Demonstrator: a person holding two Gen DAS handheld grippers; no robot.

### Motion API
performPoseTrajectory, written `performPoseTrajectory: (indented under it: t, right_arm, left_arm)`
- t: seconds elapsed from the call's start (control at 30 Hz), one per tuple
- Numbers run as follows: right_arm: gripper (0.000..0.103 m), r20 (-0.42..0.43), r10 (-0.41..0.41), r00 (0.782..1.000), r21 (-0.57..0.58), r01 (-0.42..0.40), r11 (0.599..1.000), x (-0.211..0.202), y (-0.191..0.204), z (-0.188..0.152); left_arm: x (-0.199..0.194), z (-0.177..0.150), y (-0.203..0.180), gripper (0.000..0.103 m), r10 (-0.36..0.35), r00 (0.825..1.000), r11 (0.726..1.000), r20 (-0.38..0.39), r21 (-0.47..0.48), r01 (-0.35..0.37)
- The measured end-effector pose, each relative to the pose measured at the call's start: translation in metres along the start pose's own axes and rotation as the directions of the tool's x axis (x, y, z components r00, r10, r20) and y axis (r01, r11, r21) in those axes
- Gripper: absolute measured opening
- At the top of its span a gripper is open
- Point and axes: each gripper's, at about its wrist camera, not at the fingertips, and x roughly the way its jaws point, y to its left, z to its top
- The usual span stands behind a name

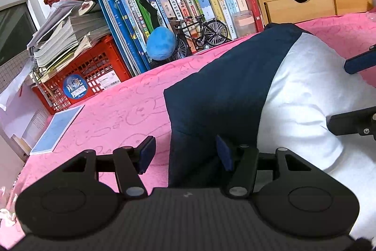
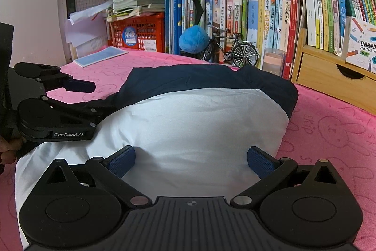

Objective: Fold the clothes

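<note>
The navy-and-white garment lies spread on the pink rabbit-print cloth in front of the row of books, its navy part toward them, probably laid flat so an edge can be taken up for a fold. The left gripper straddles the garment's navy edge, jaws about half open, pads not pressing. The right gripper hangs over the white part, jaws wide and empty.

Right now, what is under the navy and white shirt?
The navy and white shirt lies on a pink bunny-print cloth, which shows all around it. Anything beneath the shirt's middle is covered, so I cannot tell.
</note>
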Motion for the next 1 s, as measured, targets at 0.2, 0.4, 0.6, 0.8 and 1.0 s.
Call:
performPoseTrajectory:
  t: [0.2, 0.4, 0.6, 0.8, 1.0]
  right_arm:
    - [0.103, -0.009, 0.013, 1.000, 0.011, -0.012, 1.000, 0.001, -0.003, 0.000]
    - [0.103, -0.015, -0.047, 0.999, -0.038, 0.046, 0.998, -0.010, 0.003, -0.005]
    - [0.103, -0.059, -0.113, 0.992, 0.017, 0.114, 0.993, -0.071, 0.003, -0.031]
    - [0.103, -0.041, -0.158, 0.987, -0.002, 0.158, 0.987, -0.122, 0.027, -0.055]
    - [0.103, -0.027, -0.103, 0.994, -0.072, 0.101, 0.992, -0.135, 0.073, -0.075]
  left_arm:
    - [0.000, -0.004, 0.004, 0.060, 0.003, 1.000, 1.000, 0.008, 0.012, -0.003]
    - [-0.009, -0.025, 0.040, 0.079, 0.016, 1.000, 1.000, -0.010, -0.019, -0.017]
    - [-0.023, -0.052, 0.082, 0.080, 0.085, 0.992, 0.992, -0.097, -0.084, -0.093]
    - [-0.069, -0.066, 0.119, 0.069, -0.015, 0.997, 0.959, -0.069, -0.283, -0.005]
    - [-0.118, -0.055, 0.070, 0.074, -0.180, 0.979, 0.963, 0.093, -0.188, 0.195]
